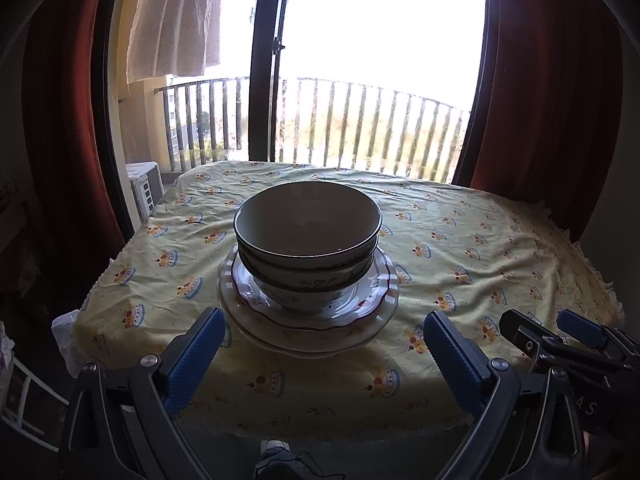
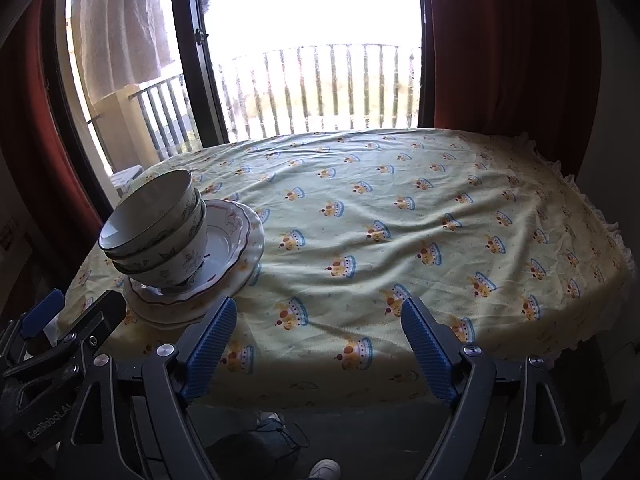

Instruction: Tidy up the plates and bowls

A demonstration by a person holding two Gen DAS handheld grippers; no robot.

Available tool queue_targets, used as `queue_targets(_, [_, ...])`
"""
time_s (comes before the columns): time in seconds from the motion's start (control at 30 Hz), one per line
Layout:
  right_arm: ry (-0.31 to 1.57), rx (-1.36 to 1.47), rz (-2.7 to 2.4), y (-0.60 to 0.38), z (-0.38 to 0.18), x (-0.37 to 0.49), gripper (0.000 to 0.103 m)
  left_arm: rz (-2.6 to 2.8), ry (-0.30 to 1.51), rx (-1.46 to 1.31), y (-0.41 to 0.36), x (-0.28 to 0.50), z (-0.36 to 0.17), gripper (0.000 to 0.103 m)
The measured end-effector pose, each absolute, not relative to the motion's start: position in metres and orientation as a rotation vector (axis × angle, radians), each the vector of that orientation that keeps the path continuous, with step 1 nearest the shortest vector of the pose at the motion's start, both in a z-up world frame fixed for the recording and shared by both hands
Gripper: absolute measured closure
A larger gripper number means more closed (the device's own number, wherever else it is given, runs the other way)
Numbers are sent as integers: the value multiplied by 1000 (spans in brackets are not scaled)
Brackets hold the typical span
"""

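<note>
Yellow crown-print tablecloth (image 2: 400, 216) covers the table before a balcony window (image 1: 360, 60). Two nested bowls (image 1: 307, 236) sit on stacked scalloped plates (image 1: 308, 320) near the front-left edge. Left gripper (image 1: 320, 344) is spread wide, empty, just short of the stack. Right gripper (image 2: 318, 332) is likewise released, beside the stack.

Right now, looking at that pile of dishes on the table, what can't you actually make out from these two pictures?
- Plate count: in both views the stacked bowls cover the plates; only rims show.
- Top bowl's bottom: dim in the left wrist view; in the right wrist view hidden by its near wall.
- Outside the window: glare washes it out in both views.
- Under the tablecloth: the table is covered.
</note>
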State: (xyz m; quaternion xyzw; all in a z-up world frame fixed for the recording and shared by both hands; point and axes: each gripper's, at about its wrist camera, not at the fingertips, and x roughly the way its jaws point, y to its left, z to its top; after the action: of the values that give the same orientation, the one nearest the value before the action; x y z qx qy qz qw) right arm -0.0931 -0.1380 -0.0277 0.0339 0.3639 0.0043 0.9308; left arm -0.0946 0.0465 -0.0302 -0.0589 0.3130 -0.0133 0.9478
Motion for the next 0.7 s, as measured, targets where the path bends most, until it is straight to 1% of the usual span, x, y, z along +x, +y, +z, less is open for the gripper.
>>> queue_targets(0.7, [744,68,-1,-139,-28,-96,15,-31,621,-114,44,-97,-28,1])
